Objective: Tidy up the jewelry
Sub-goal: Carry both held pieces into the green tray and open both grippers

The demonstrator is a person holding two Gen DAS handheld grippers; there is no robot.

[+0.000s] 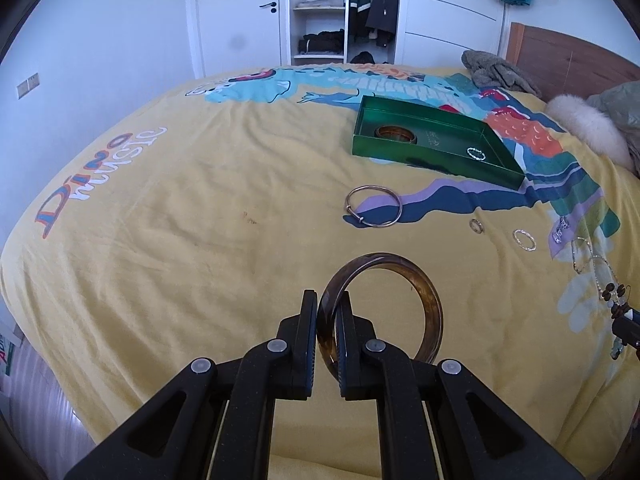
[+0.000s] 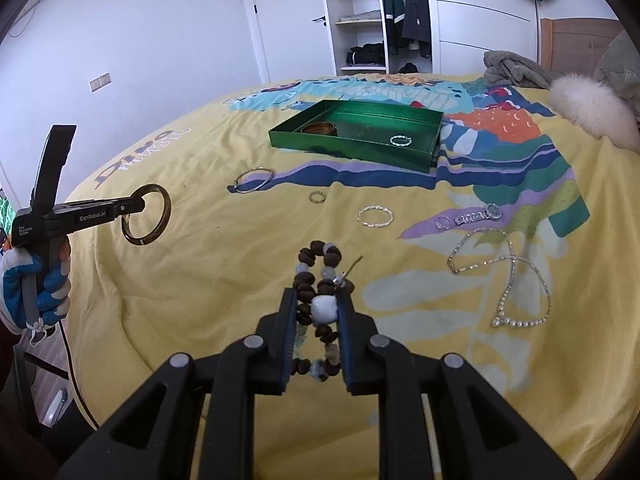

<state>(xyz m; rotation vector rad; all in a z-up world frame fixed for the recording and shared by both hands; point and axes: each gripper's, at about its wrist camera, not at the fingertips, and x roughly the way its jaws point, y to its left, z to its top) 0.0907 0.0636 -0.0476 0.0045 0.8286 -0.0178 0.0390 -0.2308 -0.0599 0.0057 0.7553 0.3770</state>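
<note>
My left gripper (image 1: 327,304) is shut on a dark brown bangle (image 1: 428,300) and holds it above the yellow bedspread; it also shows in the right wrist view (image 2: 138,206) with the bangle (image 2: 162,220). My right gripper (image 2: 318,294) is shut on a brown bead bracelet (image 2: 316,258) with a white bead. A green tray (image 1: 424,156) (image 2: 344,148) at the back holds a brown bangle (image 1: 395,133) and a small silver ring (image 1: 476,154). A large silver hoop (image 1: 373,205) (image 2: 254,179) lies in front of the tray.
On the bedspread lie a small ring (image 2: 317,197), a twisted silver bracelet (image 2: 375,215), a watch (image 2: 478,214), another ring (image 2: 443,223) and a long silver necklace (image 2: 508,276). A grey cloth (image 2: 512,68) and a fur-trimmed garment (image 2: 588,106) lie at the back right.
</note>
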